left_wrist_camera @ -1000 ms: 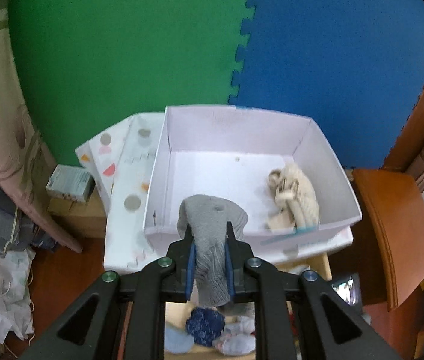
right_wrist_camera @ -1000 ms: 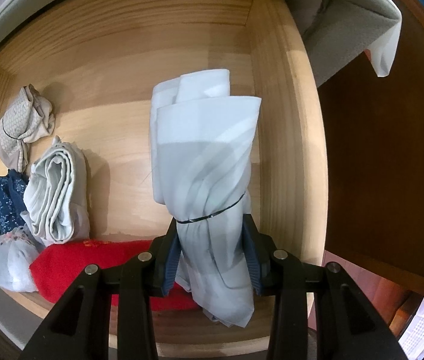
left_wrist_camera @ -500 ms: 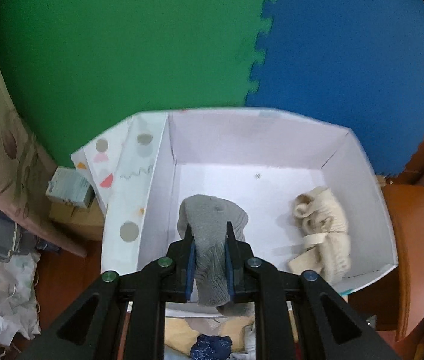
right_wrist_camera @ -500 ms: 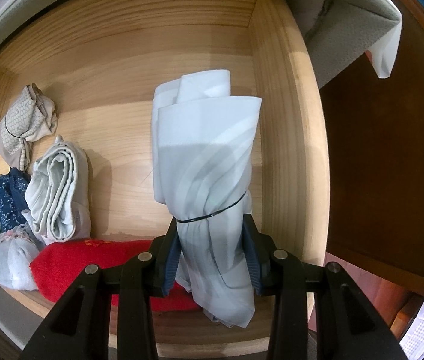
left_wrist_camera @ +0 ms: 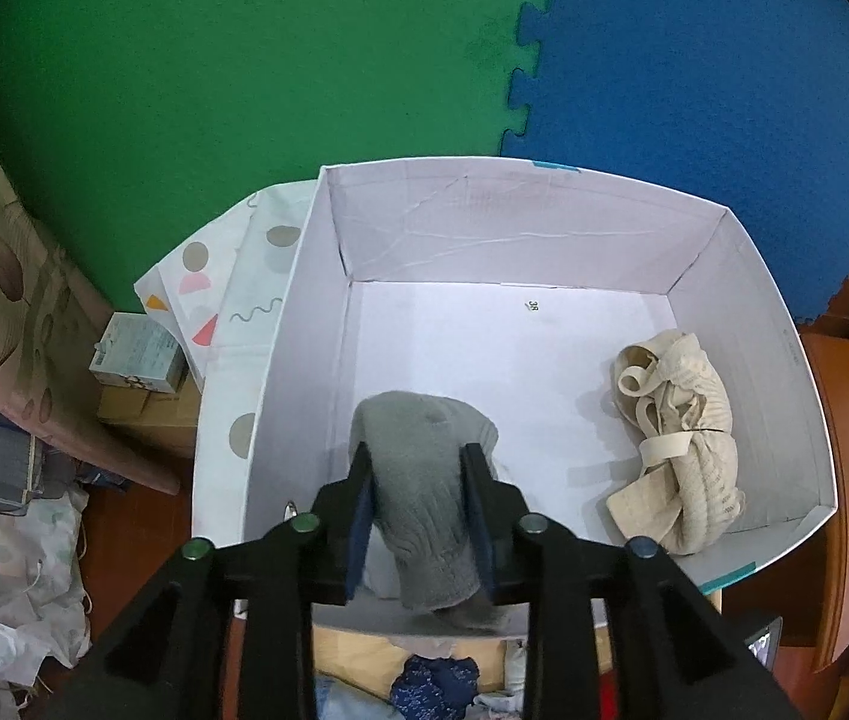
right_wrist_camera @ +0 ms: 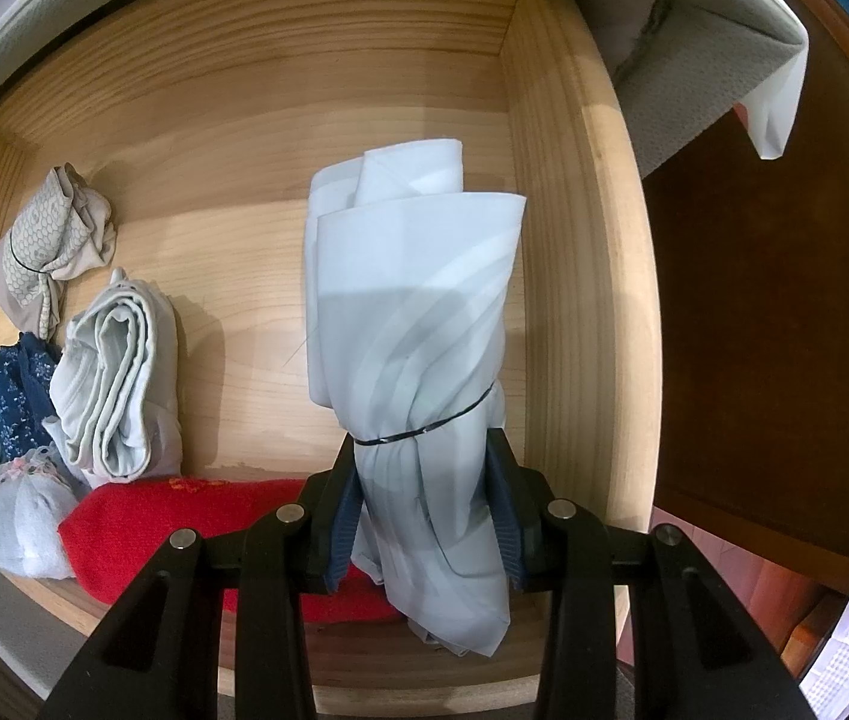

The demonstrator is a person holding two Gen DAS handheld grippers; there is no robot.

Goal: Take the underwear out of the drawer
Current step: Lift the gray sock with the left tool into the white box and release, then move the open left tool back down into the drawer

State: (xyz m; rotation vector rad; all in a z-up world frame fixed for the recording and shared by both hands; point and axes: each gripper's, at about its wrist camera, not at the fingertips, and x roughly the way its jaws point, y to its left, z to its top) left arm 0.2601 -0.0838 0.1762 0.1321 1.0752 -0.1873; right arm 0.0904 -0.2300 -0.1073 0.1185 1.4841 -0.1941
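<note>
Left gripper (left_wrist_camera: 421,516) now lower over white box (left_wrist_camera: 784,354), fingers opening around grey roll (left_wrist_camera: 424,480).

Grey bundle (left_wrist_camera: 424,480) lower end behind left claw (left_wrist_camera: 421,516), drawer (right_wrist_camera: 574,240) near edge cut off btm, box print (left_wrist_camera: 533,306) too small

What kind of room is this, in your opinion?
Probably a bedroom or a home storage corner: a wooden drawer holds rolled underwear, a white box sits on foam floor mats, and cloth is piled nearby.
</note>
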